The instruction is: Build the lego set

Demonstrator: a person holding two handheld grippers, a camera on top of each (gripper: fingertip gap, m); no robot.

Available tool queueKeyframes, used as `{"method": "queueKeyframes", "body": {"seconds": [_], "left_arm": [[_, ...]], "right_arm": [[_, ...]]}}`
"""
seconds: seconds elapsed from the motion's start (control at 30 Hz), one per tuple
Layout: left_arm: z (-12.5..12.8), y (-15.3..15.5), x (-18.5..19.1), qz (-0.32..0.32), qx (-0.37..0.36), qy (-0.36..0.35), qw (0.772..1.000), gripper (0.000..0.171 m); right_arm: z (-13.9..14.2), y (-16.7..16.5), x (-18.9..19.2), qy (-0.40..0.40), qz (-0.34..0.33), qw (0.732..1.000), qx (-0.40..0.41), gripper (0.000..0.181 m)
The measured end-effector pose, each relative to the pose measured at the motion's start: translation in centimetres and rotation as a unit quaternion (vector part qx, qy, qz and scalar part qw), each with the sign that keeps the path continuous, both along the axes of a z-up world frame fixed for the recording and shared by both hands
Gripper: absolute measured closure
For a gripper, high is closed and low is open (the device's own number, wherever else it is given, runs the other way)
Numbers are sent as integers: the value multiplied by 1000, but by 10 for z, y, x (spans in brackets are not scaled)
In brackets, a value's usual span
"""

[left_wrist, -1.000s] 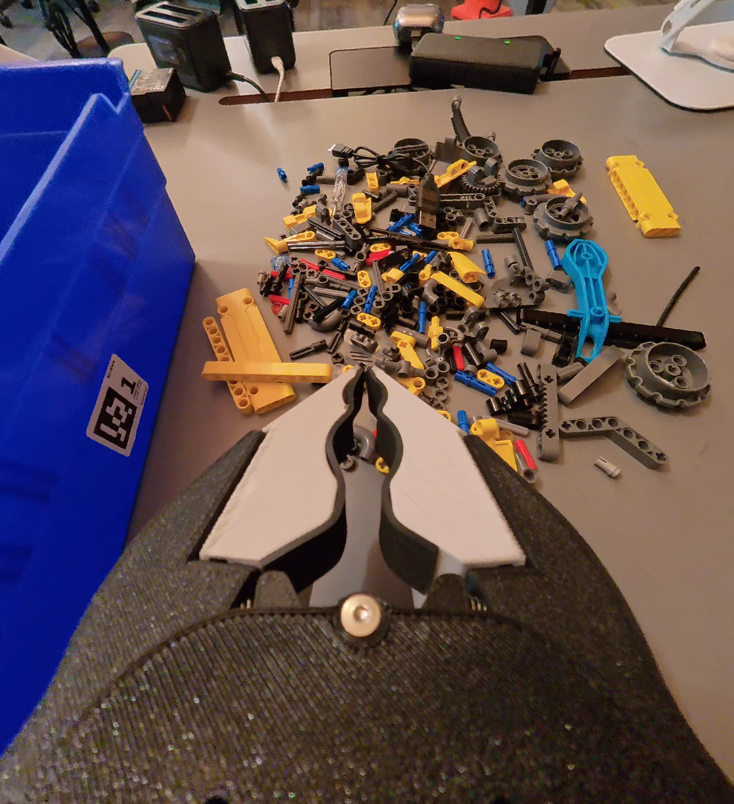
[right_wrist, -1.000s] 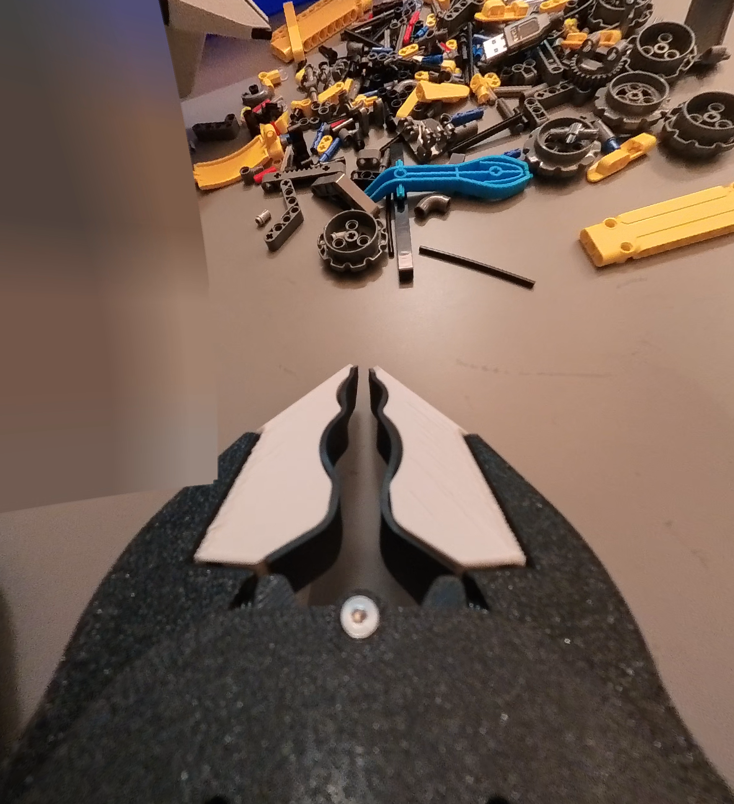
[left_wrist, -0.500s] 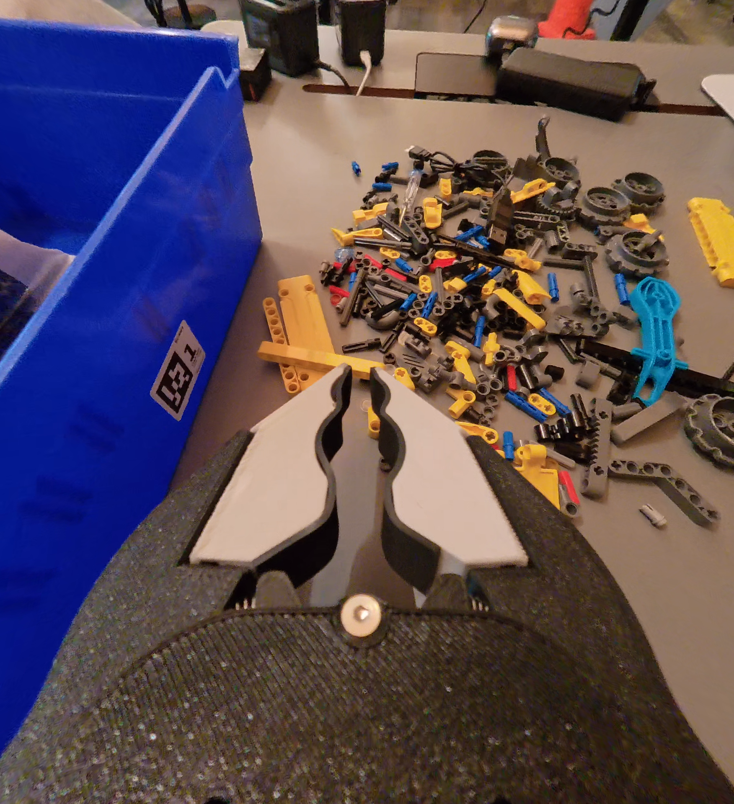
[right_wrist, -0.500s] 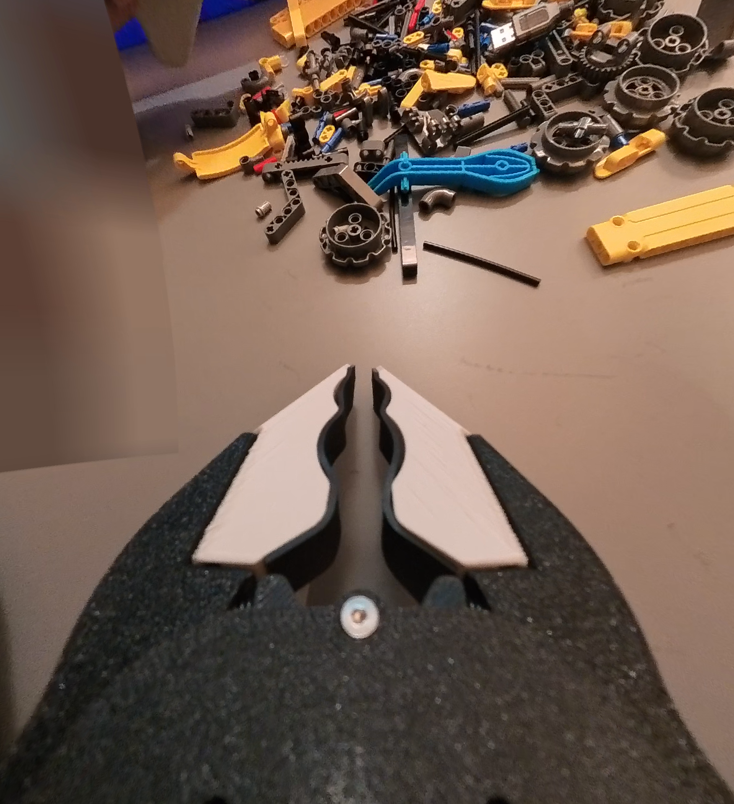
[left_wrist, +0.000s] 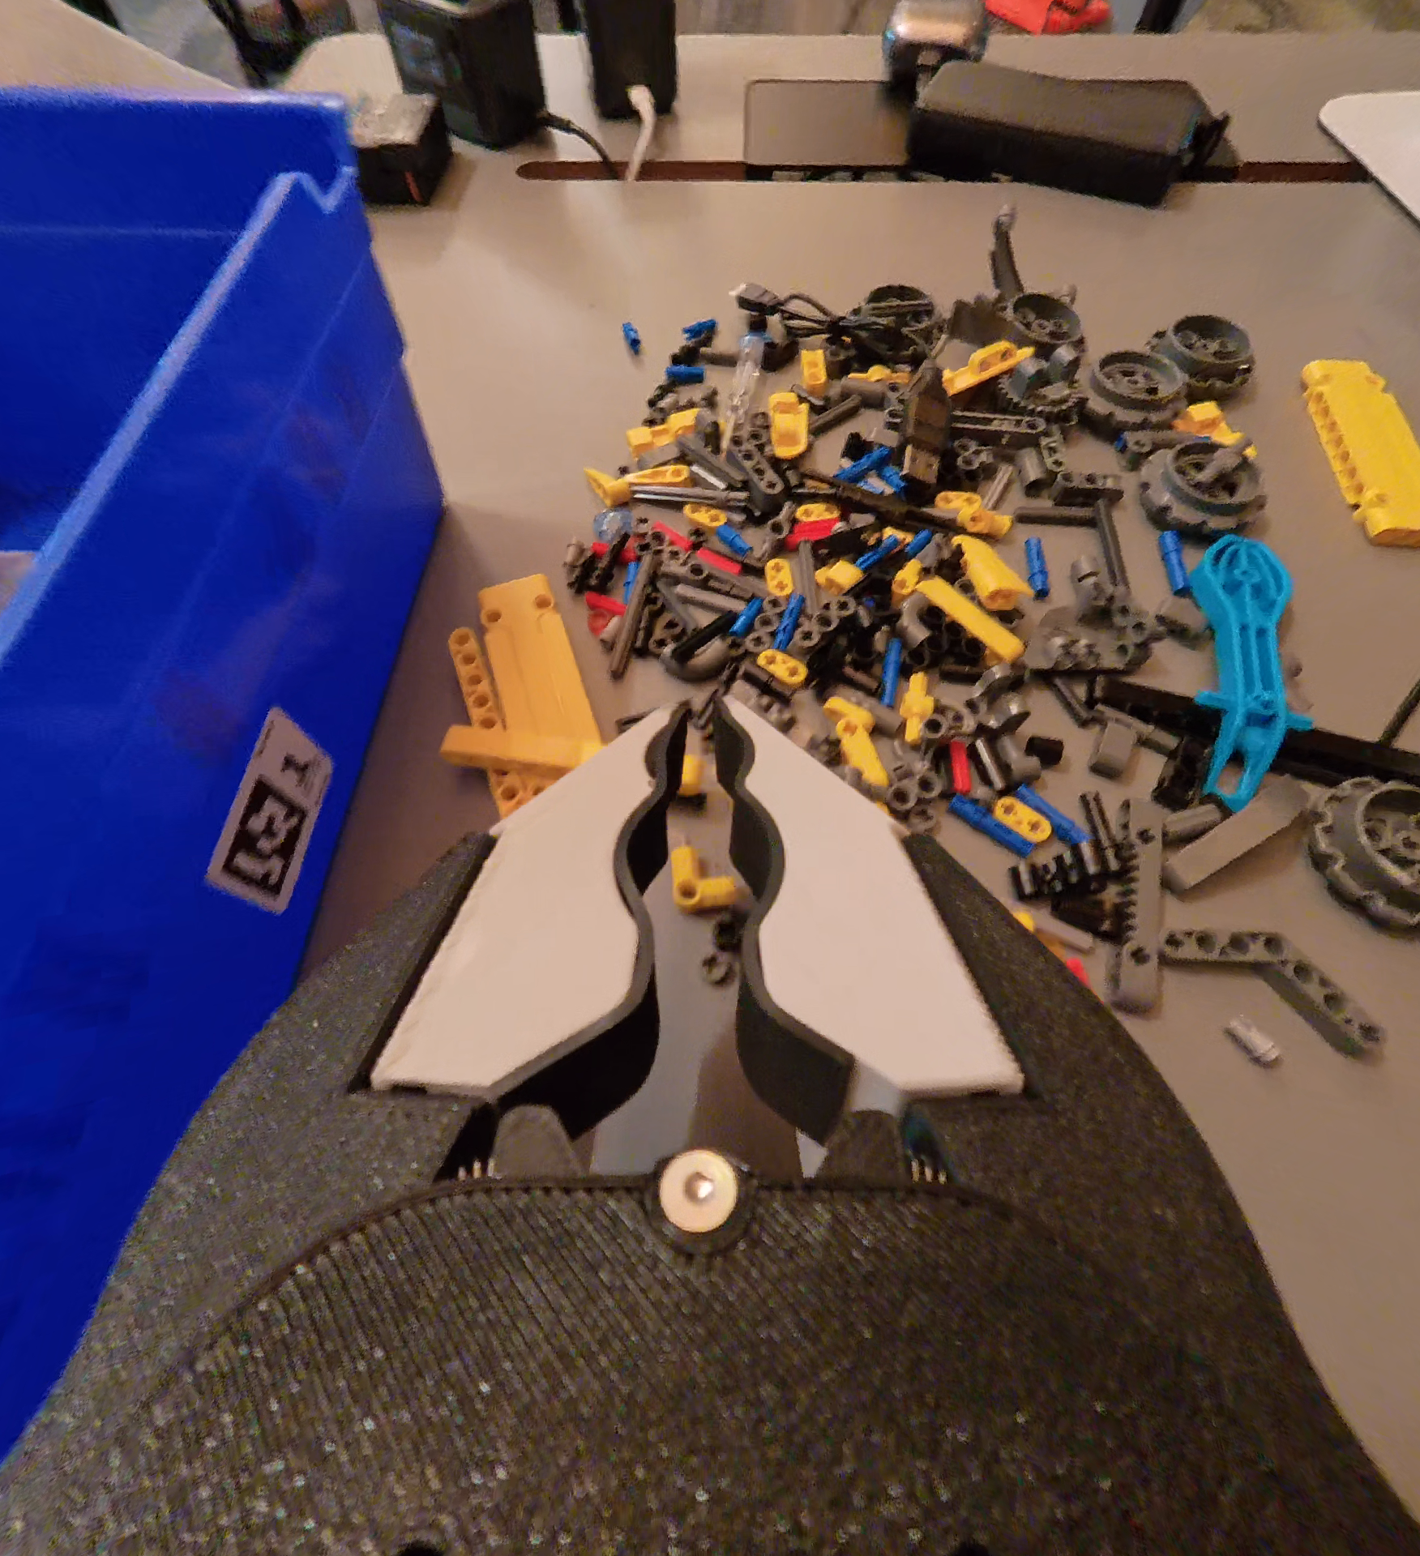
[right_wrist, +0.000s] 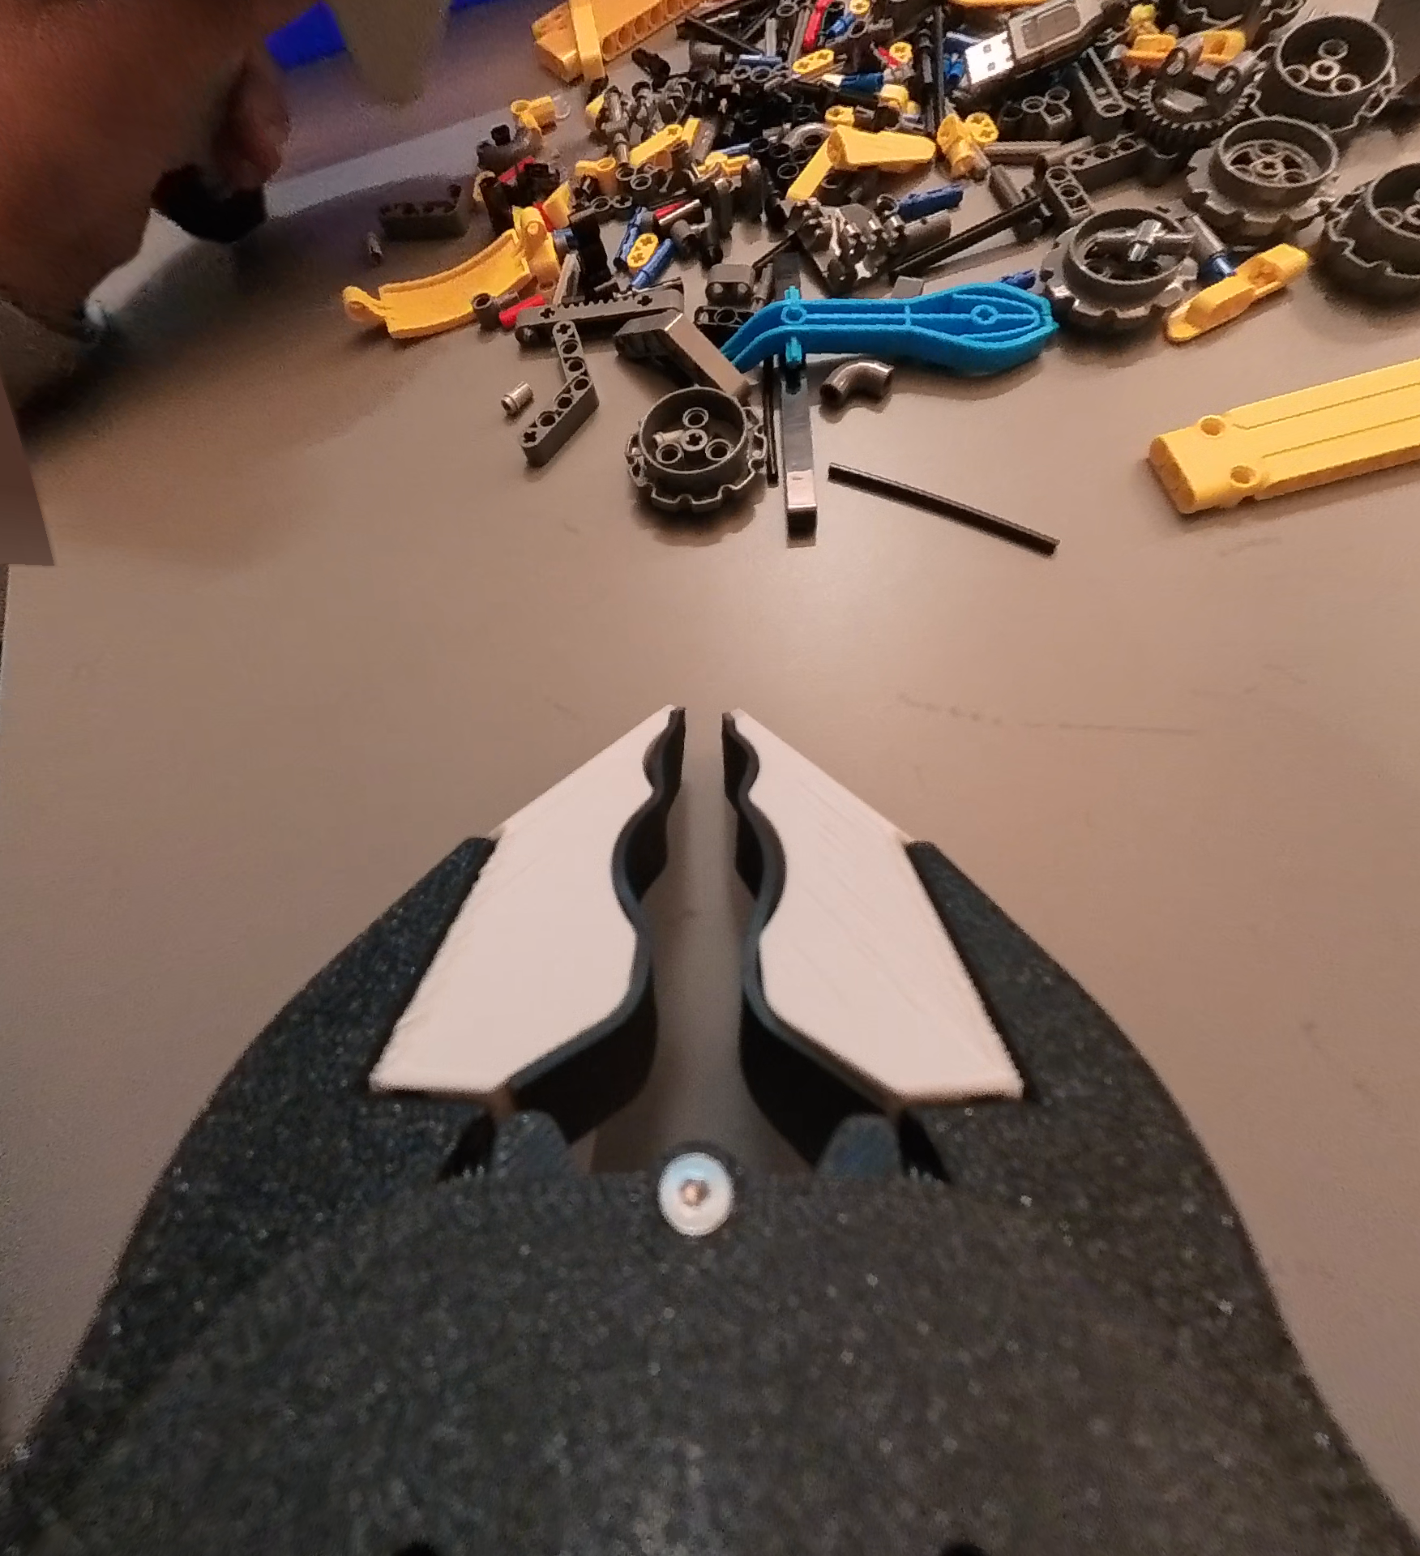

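Bricks everywhere on my left feed: a heap of small construction pieces in yellow, black, grey, blue and red spreads across the grey table. My left gripper hangs over the near edge of that heap, jaws drawn in to a narrow slit at the tips, nothing pinched between them. Through the gap lower down I see a small yellow elbow connector lying on the table. Just left of the tips sit the flat yellow beams. A big blue bin stands along the left side, a black-and-white tag on its wall. A light-blue lattice part lies across a long black beam.

On my right feed, the right gripper is over bare table, well short of the pile, tips narrowly parted, holding nothing. Nearest ahead are a grey toothed wheel and a thin black rod. A long yellow panel lies off to the right.
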State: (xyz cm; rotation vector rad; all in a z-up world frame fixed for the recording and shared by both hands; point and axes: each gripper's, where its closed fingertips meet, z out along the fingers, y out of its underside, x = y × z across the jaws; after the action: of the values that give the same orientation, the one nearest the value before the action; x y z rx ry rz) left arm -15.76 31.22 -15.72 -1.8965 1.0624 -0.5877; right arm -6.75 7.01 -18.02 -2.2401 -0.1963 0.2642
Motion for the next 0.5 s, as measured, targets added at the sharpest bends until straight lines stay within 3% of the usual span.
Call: {"method": "queueKeyframes", "body": {"seconds": [0.1,0.23,0.5], "left_arm": [[-10,1,16,-28,-37,28,999,170],[-33,10,7,-10,-36,100,994,166],[-35,3,12,-32,-82,70,994,152]], "right_arm": [[2,-1,-2,-8,7,1000,8,171],[0,-8,-6,-40,16,999,10,170],[-4,-20,-6,-84,21,996,4,165]]}}
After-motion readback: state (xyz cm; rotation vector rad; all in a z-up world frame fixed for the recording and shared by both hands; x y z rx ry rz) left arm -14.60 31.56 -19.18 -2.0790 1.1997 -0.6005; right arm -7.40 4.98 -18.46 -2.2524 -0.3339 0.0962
